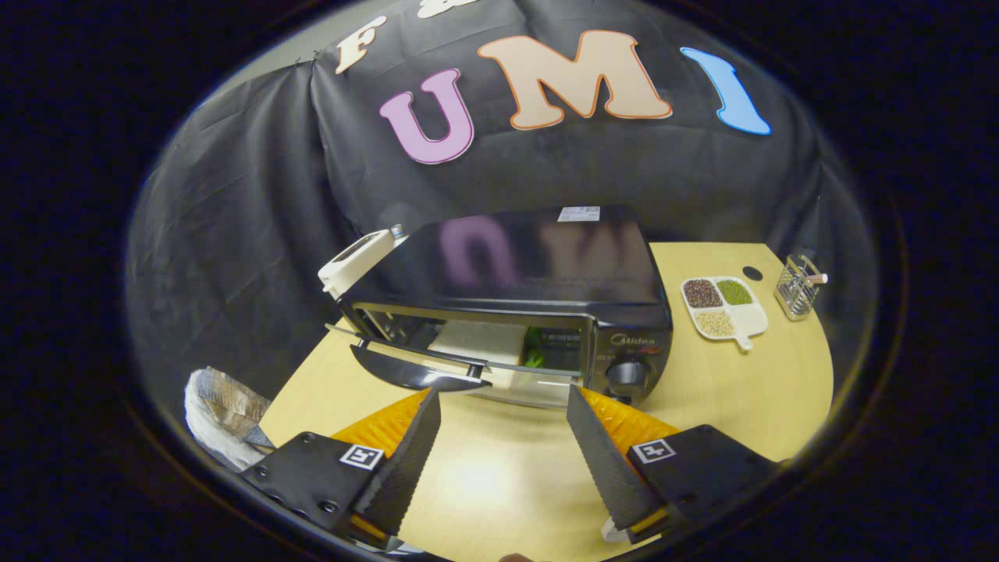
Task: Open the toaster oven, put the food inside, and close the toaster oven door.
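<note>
We held our gripper (503,406) spread wide over the pale wooden table (499,476), pinching nothing. Just ahead of its fingertips stood the glossy black toaster oven (538,289), its glass door (421,368) hanging open, pale food (478,343) inside

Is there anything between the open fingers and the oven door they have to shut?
Nothing visible. The gripper is open and empty, with bare table between its fingers; the lowered door of the toaster oven sits just ahead.
</note>
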`<state>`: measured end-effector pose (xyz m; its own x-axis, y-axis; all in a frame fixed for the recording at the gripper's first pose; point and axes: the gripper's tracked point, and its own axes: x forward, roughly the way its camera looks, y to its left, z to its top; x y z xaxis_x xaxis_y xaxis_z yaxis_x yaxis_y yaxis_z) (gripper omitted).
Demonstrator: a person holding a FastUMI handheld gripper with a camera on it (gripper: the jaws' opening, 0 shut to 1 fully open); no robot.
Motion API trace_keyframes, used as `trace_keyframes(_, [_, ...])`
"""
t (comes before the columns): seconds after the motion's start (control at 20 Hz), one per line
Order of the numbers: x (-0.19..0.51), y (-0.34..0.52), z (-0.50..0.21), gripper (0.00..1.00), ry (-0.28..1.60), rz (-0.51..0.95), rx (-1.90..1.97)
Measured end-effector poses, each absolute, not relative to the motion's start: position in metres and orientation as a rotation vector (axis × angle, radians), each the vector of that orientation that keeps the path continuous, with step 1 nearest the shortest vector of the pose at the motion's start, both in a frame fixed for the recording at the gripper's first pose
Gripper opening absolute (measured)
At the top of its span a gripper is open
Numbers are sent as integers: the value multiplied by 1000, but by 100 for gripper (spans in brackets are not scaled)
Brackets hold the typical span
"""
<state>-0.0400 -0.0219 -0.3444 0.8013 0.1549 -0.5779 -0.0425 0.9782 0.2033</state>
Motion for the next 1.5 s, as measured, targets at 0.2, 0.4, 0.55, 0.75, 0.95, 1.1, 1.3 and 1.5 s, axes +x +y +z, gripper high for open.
trace_keyframes(0.2, [-24, -32, -340, 99, 610, 79, 173])
trace_keyframes(0.4, [-20, -32, -344, 99, 612, 72, 177])
trace_keyframes(0.55, [-21, -32, -342, 99, 609, 77, 163])
trace_keyframes(0.75, [-23, -34, -336, 99, 594, 80, 158])
trace_keyframes(0.95, [-28, -54, -304, 99, 514, 40, 149])
trace_keyframes(1.1, [-22, -88, -241, 99, 372, -13, 140])
trace_keyframes(1.3, [-18, -130, -138, 99, 184, -73, 174])
trace_keyframes(1.5, [-24, -168, -47, 99, 28, -113, 128])
